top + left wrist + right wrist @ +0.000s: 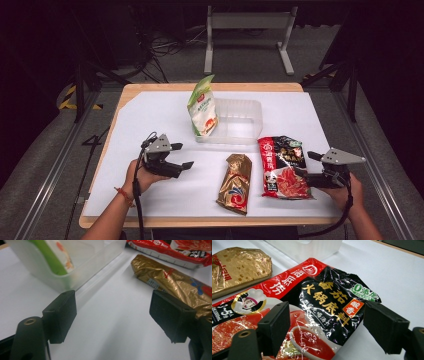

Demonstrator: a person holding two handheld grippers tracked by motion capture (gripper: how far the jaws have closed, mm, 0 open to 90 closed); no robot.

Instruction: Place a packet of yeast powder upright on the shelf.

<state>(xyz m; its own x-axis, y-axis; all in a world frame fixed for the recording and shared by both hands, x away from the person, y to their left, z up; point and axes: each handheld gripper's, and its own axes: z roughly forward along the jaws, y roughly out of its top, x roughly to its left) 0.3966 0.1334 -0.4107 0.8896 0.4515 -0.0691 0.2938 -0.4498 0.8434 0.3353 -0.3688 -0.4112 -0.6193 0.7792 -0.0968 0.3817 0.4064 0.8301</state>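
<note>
L gripper [182,155] at 8 o'clock, jaws spread, holding nothing. Green/white pouch [203,107] upright in clear tub [240,121], 12 o'clock. Gold foil pack [236,183] flat at 6, crinkled. Red/black soup-base pouch [283,166] flat, glossy, approx 4 o'clock. R gripper [306,163] jaws spread at its right edge.

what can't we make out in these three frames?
- Green and white pouch: its bottom sits behind the clear tub wall in the high view; the left gripper view crops its top.
- Gold packet: its print is too blurred to read in the left gripper view.
- Red and black sachet: its near end is cut off by the right gripper view's bottom edge.
</note>
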